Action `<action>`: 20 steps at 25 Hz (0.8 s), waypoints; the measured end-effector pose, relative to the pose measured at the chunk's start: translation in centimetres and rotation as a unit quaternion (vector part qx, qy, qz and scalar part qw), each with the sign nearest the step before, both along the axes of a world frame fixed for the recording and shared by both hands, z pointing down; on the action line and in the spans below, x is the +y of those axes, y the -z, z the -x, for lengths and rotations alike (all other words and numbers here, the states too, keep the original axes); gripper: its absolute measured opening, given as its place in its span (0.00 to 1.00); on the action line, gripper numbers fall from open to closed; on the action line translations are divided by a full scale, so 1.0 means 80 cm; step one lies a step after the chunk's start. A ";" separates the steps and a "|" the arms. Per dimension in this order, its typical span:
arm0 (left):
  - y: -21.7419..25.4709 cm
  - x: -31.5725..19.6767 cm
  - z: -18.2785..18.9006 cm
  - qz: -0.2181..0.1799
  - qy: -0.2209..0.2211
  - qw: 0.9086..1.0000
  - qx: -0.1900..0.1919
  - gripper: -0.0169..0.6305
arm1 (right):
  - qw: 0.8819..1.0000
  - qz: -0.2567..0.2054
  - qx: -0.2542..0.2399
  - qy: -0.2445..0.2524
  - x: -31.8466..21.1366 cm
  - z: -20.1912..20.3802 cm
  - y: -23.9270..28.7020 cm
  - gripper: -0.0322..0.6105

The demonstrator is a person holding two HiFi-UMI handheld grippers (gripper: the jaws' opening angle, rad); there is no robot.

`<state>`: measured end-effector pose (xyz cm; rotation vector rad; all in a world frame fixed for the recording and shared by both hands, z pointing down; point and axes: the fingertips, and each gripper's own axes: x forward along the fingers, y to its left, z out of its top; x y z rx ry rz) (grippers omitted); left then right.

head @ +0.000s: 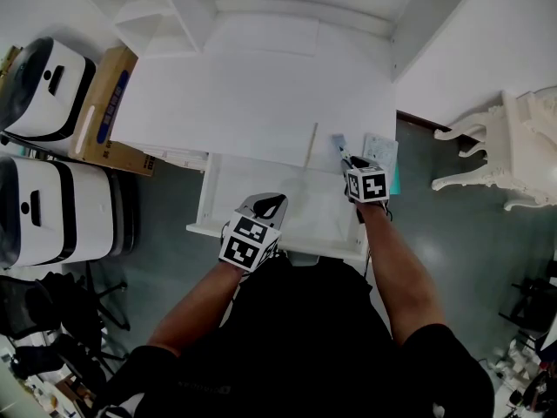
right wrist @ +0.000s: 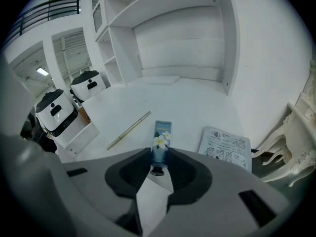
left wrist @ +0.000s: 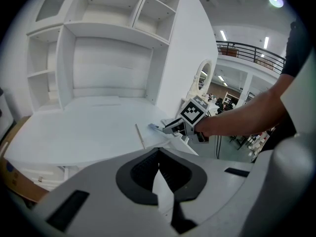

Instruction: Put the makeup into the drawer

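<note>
Head view first: I've got one white desk (head: 244,103) with one open drawer (head: 205,200) under its near edge. My right tongs (head: 345,157) are over the desk's near edge, and one small makeup tube (head: 338,143) pokes out just ahead of their tips. One slim pencil (head: 310,144) lies just to the left of them, probably makeup too, and one printed packet (head: 381,151) lies just to the right. My left tongs (head: 273,203) hang over the drawer, well apart from the tube, so the right hand is clearly the nearer one. Left gripper view now: those jaws are closed tip to tip with nothing between them, and beyond them I see the right tongs across the desk with the blue tube at their tips. Right gripper view: here's the relation that matters. The tube lies straight along the line the tongs point, dark cap end toward me and the crimped end away, on the desk surface. The two pads look pressed against either side of its lower half, so I read that as a grip on the tube. The drawer sits behind and below these tips, so the next move, as I judge it, is a lift and a pull back toward me. Count: one tube, one pencil, one packet, one drawer.
</note>
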<state>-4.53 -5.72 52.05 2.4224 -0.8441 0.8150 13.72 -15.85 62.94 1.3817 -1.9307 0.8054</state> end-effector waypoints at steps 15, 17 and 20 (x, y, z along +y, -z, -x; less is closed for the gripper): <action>-0.049 0.009 -0.004 0.030 -0.007 0.999 -0.016 0.04 | 0.993 0.002 -0.032 0.116 0.133 0.064 0.024 0.23; -0.053 0.008 -0.004 0.033 -0.009 0.999 -0.019 0.04 | 0.990 0.015 -0.024 0.135 0.150 0.073 0.008 0.23; -0.058 0.009 -0.006 0.036 -0.011 0.999 -0.025 0.04 | 0.988 0.041 -0.003 0.152 0.164 0.076 -0.023 0.23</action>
